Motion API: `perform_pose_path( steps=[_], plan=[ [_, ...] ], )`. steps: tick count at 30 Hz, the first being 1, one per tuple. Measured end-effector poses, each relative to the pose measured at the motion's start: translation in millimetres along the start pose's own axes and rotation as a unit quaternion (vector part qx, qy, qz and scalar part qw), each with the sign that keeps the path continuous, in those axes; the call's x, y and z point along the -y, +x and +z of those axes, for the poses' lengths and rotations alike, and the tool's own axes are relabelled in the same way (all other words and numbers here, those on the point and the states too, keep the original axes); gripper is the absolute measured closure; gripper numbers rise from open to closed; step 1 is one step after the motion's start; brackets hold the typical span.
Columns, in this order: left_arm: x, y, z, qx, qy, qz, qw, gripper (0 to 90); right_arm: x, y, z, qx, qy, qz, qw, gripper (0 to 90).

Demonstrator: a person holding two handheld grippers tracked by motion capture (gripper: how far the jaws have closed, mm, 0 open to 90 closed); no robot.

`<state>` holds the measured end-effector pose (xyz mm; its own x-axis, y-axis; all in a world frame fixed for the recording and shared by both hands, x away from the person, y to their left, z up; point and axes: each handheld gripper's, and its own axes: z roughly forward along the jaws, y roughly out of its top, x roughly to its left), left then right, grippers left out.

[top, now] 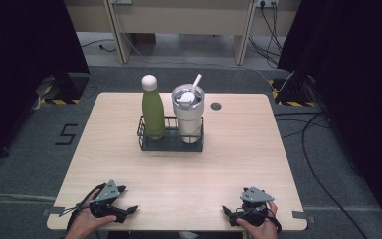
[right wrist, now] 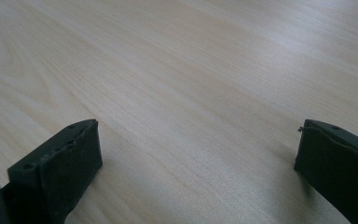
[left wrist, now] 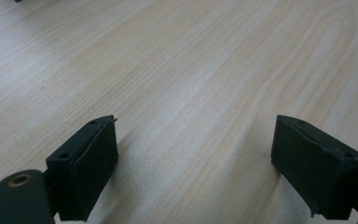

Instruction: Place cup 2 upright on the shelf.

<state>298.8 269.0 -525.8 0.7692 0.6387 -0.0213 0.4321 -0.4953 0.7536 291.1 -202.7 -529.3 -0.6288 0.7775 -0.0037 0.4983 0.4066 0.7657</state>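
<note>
Counter (top: 229,164): pale wood grain, square-cornered, carrying everything listed here. Wire caddy (top: 170,142): dark, two compartments, standing a little back of the counter's middle, well apart from both hands. White tumbler (top: 188,114): upright in the caddy's right compartment, lidded, a straw tilting from the lid. Green bottle (top: 153,110): upright in the left compartment, pale cap on top, just beside the tumbler (whether the two touch cannot be told). Left tool (top: 128,199): resting at the near edge of the counter in the person's left hand, jaws spread wide over bare wood, gripping nothing. Right tool (top: 232,213): resting at the near edge on the other side, jaws likewise spread wide and empty. Step in hand, by judgement: the start, no reach yet begun. Next move, by judgement: a long forward carry to the caddy, with one tool kept wide enough to close round the bottle or tumbler and lift it straight up clear of the wire rim.
</note>
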Motion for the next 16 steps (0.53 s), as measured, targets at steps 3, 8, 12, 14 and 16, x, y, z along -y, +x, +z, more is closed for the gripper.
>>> perform_pose_path(
  steps=[3,8,12,14,16],
  plan=[
    [-0.1,0.5,0.1,-0.001,0.000,-0.001,1.0000,14.2,0.1,0.3,-0.2,0.000,0.001,0.001,1.0000,0.6],
    [-0.1,0.6,0.2,-0.002,0.000,-0.001,1.0000,14.1,0.2,0.4,-0.2,0.000,0.001,0.000,1.0000,0.6],
    [-0.1,0.6,0.2,-0.002,0.000,-0.001,1.0000,14.0,0.2,0.4,-0.3,0.000,0.000,0.000,1.0000,0.6],
    [-0.1,0.6,0.3,-0.003,0.000,-0.002,1.0000,13.9,0.2,0.4,-0.2,0.000,0.000,0.000,1.0000,0.6],
    [-0.2,0.7,0.2,-0.002,0.001,-0.001,1.0000,13.9,0.2,0.5,-0.3,-0.001,0.000,0.000,1.0000,0.6]
  ],
)
